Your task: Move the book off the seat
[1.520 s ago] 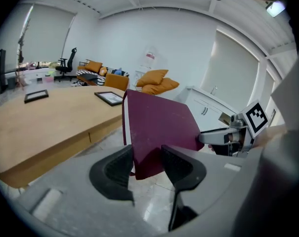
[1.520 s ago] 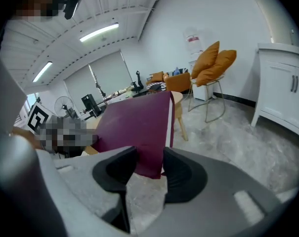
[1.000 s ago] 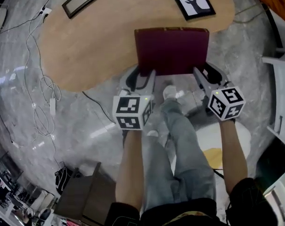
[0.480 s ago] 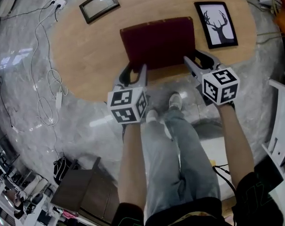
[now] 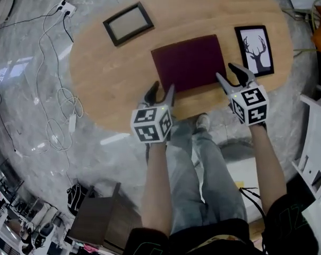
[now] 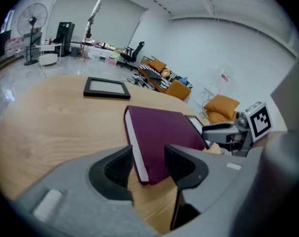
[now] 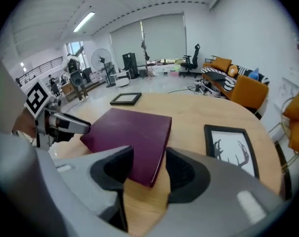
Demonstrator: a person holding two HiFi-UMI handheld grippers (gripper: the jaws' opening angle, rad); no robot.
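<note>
- Fingers (image 6: 117, 169) of the left gripper (image 5: 161, 91) stand spread and are opening. The near left corner of the book (image 5: 189, 62) shows in the gap, and neither pad presses on it.
- Fingers (image 7: 181, 174) of the right gripper (image 5: 234, 76) are spread and opening too. The book's near right corner sits between them, untouched on both sides.
- Between the two grippers, the dark red book lies flat on the wooden table (image 5: 112, 89), cover up and close to the table's near edge. In the head view no part of it hangs over.
- Farther out on the table, an empty black frame (image 5: 128, 23) lies beyond the book's far left corner, well apart. A deer picture (image 5: 254, 49) lies just beside the book's right edge without touching it.
- No seat is under the book, so the carry looks finished. The step in hand appears to be letting go.
- The next move probably calls for drawing both grippers straight back toward the person with the fingers kept wide. That way no pad would catch a corner and drag the book toward the table's edge.
</note>
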